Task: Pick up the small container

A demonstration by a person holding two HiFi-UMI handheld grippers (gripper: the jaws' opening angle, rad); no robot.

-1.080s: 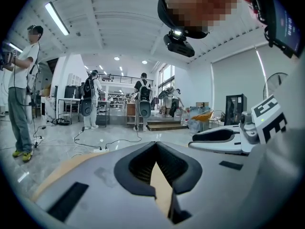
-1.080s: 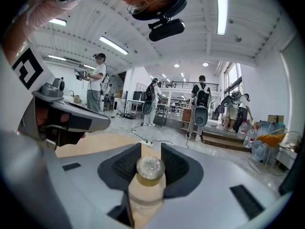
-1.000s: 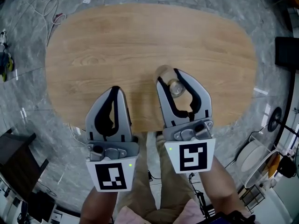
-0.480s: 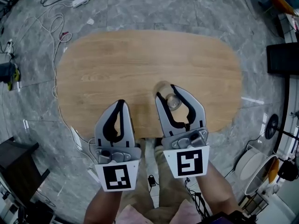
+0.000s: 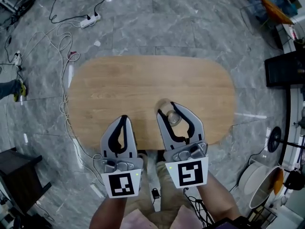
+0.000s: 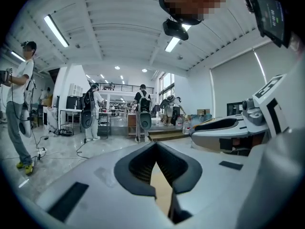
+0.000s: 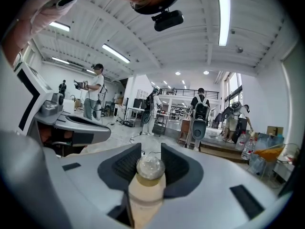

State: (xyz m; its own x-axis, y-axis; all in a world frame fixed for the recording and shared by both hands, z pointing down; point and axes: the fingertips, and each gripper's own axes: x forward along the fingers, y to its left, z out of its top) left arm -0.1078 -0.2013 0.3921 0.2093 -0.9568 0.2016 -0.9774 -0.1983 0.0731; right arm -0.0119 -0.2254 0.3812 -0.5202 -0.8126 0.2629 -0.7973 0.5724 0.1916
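**Container gripped, view pulling back from the tabletop**

The right gripper (image 5: 170,112) has its fingers closed on the small container (image 5: 173,119). Its own view shows a clear domed cap over a tan body, pinched between the dark pads. Compared with one second ago, the tabletop (image 5: 143,80) appears smaller and more floor shows around it, so the head has risen. The container has kept its place between the fingers throughout. The pick-up therefore seems secured and the lift under way, though no view shows a gap beneath the container.

The left gripper (image 5: 123,120) sits just beside the right one, over the near edge. Its fingers meet at the tips and hold nothing.

The rest of the tabletop is bare, so nothing obstructs the lift. A power strip (image 5: 89,20) and cables (image 5: 59,70) lie on the floor, well apart. People stand far off in both gripper views.
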